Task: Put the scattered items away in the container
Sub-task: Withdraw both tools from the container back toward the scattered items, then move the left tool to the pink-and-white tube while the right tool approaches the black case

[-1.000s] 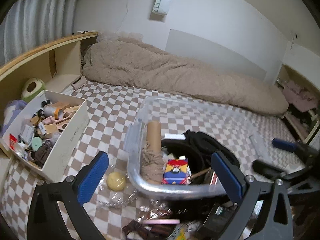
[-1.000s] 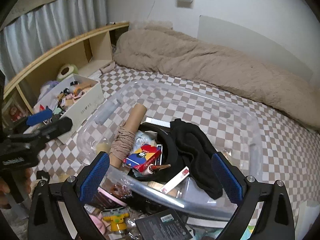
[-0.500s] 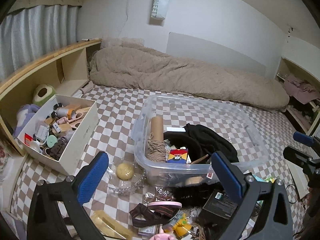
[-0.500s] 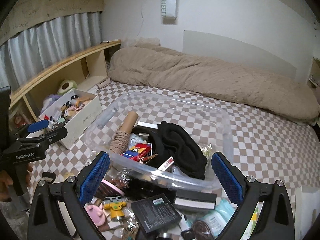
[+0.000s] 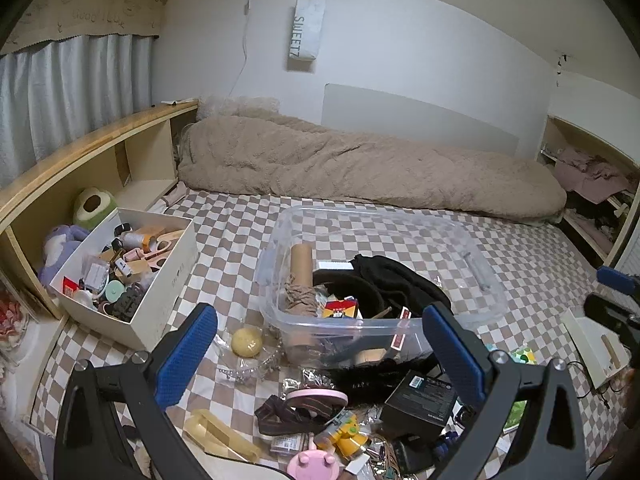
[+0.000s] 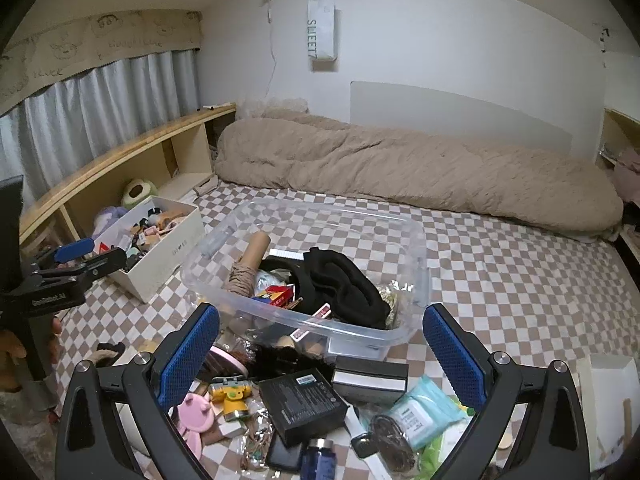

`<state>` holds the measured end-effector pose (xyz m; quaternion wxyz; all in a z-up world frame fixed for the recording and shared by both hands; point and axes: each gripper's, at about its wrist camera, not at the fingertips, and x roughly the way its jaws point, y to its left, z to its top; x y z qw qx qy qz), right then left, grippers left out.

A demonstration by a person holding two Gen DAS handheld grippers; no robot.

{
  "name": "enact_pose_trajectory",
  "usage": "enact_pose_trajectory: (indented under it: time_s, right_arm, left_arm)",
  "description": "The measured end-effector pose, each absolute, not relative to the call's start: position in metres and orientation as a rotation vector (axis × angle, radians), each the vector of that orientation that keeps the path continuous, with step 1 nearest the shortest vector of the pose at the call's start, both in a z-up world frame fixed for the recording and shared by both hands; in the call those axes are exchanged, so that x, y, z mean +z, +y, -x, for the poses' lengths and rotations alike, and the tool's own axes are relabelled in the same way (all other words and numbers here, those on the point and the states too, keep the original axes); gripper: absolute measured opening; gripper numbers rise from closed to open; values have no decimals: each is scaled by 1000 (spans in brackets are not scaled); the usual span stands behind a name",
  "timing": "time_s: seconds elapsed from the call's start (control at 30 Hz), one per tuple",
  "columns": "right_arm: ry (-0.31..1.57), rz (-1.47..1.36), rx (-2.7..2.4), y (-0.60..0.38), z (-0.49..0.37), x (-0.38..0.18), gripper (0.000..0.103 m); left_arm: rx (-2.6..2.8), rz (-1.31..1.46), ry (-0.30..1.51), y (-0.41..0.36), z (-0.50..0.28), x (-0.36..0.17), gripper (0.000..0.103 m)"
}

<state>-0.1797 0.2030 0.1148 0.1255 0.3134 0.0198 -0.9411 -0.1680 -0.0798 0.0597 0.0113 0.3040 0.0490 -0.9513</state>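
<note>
Scattered items (image 6: 304, 404) lie in a heap on the checkered bed (image 5: 240, 232), low between the jaws of both grippers and just in front of the clear container (image 5: 380, 264). In the left wrist view, going left to right: a white box (image 5: 160, 280) full of small things sits beyond the left jaw, then a yellow ball (image 5: 247, 342) just inside that jaw, a pink headband (image 5: 316, 397) and a yellow toy (image 5: 348, 436) low in the gap, and a black box (image 5: 420, 402) near the right jaw. The left gripper (image 5: 318, 354) stands wide and holds nothing. The container, ahead of the gap, already carries a cardboard tube (image 5: 301, 264), a black garment (image 5: 396, 280) and a red card box (image 5: 340, 308). In the right wrist view the right gripper (image 6: 318, 354) is likewise wide and empty; between its jaws lie a pink pig-shaped item (image 6: 194, 414), the black box, and a pale blue wipes packet (image 6: 420, 410) toward the right jaw. A brown duvet (image 6: 400, 168) lies far beyond.
</note>
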Motion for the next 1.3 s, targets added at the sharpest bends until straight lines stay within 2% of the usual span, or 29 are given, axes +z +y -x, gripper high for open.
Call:
enact_pose_trajectory:
  time_s: [0.4, 0.67, 0.93, 1.3]
  right_arm:
    - [41, -846, -2769, 223, 136, 123, 102]
    - [39, -810, -2800, 247, 102, 122, 102]
    - [51, -747, -2818, 263, 62, 125, 103]
    - [93, -690, -2814, 272, 19, 99, 103]
  left_arm:
    - [-2973, -857, 127, -70, 135, 76, 103]
    - [-3017, -771, 231, -75, 97, 93, 103]
    - [-3051, -658, 141, -62, 46, 99, 103]
    - [-3052, -612, 77, -52, 4, 81, 103]
